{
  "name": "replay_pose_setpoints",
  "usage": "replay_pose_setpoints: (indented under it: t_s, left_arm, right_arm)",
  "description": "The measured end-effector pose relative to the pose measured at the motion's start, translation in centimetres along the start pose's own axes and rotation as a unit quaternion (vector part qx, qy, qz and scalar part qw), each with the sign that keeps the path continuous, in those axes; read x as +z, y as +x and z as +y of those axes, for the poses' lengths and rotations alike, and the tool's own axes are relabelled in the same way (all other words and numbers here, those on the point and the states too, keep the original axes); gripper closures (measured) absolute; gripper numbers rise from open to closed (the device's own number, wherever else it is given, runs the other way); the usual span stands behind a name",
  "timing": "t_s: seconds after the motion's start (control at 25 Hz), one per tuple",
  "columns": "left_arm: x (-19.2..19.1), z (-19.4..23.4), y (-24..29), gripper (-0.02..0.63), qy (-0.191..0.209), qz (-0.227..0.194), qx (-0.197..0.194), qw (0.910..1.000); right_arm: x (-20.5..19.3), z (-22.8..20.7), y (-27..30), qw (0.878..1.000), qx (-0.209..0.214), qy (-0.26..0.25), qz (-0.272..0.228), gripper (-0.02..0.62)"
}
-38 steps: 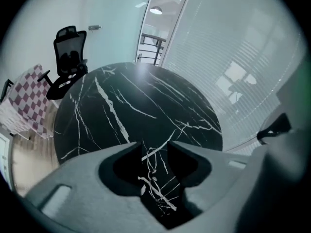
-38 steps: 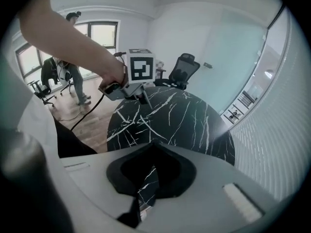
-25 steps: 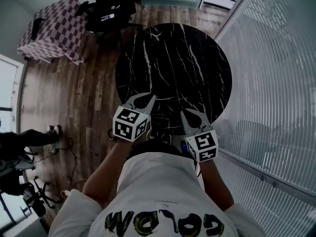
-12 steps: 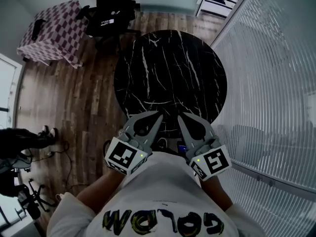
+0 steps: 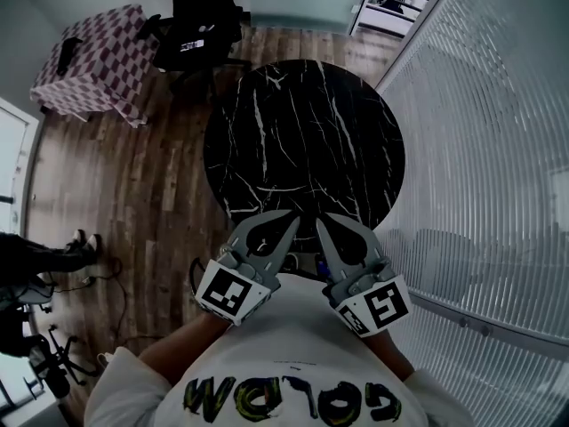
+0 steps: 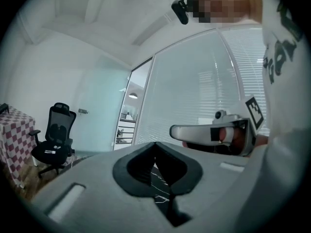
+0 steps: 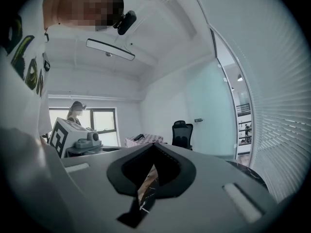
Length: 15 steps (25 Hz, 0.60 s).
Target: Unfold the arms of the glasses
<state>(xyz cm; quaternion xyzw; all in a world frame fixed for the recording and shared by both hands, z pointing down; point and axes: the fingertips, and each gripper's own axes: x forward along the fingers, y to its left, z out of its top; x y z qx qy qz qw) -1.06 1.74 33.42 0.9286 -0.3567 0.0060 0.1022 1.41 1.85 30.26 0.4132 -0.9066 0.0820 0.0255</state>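
Left tool [image 5: 286, 222] and right tool [image 5: 324, 227] both pressed together, nothing between the jaws, held side by side with tips just apart at near edge of round black white-veined marble worktop [image 5: 302, 123]; glasses can't be made out in any view

The left grey plastic tongs [image 5: 292, 218] and the right grey plastic tongs [image 5: 321, 223] were held side by side, roughly level, tips angled toward each other. Both pairs of jaws were pressed together, nothing gripped. The bare forearms [image 5: 174, 349] were kept bent.
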Motion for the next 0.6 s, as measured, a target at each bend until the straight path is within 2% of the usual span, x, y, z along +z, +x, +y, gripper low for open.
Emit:
replay_pose_setpoints:
  t_s: [0.16,0.6]
  left_arm:
    - [0.76,-0.27,0.13,0.604,0.008,-0.013,-0.001,0.9999]
    - [0.13,-0.51,0.38,0.604,0.009,0.006,0.002,0.9999]
  right_arm:
    - [-0.21,-0.13,-0.03,1.0,-0.001,0.0,0.0,0.594]
    - [0.22,-0.74,-0.72,1.0,0.001,-0.003,-0.011,0.594]
